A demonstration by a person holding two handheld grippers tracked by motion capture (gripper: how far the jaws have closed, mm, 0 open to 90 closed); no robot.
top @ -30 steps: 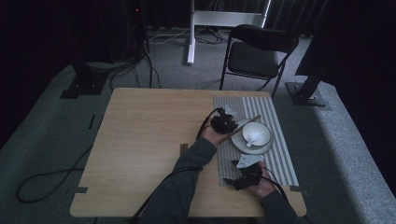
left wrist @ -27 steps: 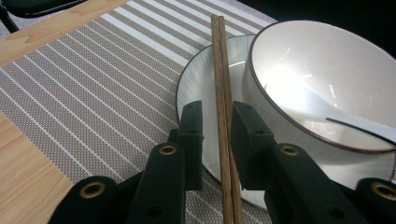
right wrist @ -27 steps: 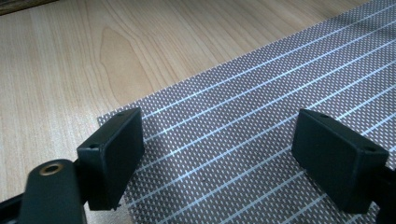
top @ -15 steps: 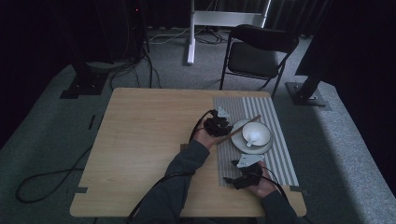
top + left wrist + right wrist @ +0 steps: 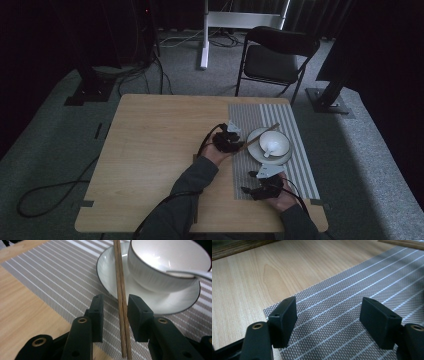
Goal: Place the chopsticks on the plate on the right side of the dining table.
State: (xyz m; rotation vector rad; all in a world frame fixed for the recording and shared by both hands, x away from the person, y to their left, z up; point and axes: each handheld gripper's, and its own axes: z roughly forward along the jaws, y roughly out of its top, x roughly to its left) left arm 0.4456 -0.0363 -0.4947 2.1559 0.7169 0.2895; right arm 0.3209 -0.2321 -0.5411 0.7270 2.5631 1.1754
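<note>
Lower right of the high view: right tongs (image 5: 256,190) spread wide over the striped mat (image 5: 300,165), nothing between them. Centre: left tongs (image 5: 115,315) partly open, straddling the chopsticks (image 5: 120,290) (not clamping), which rest on the plate (image 5: 110,262) beside the bowl (image 5: 160,272).

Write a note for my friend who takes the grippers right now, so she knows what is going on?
Left gripper: open, its jaws either side of the chopsticks, not clamped on them.
Right gripper: open, holding nothing, over the near corner of the striped placemat.
Things: the chopsticks lie with their far part across the plate and their near end on the placemat. The bowl sits on the plate, a white spoon inside it.
Done: left gripper lined up on the chopsticks.
Left: probably close on them and lift; go gently, the bowl is close.
</note>
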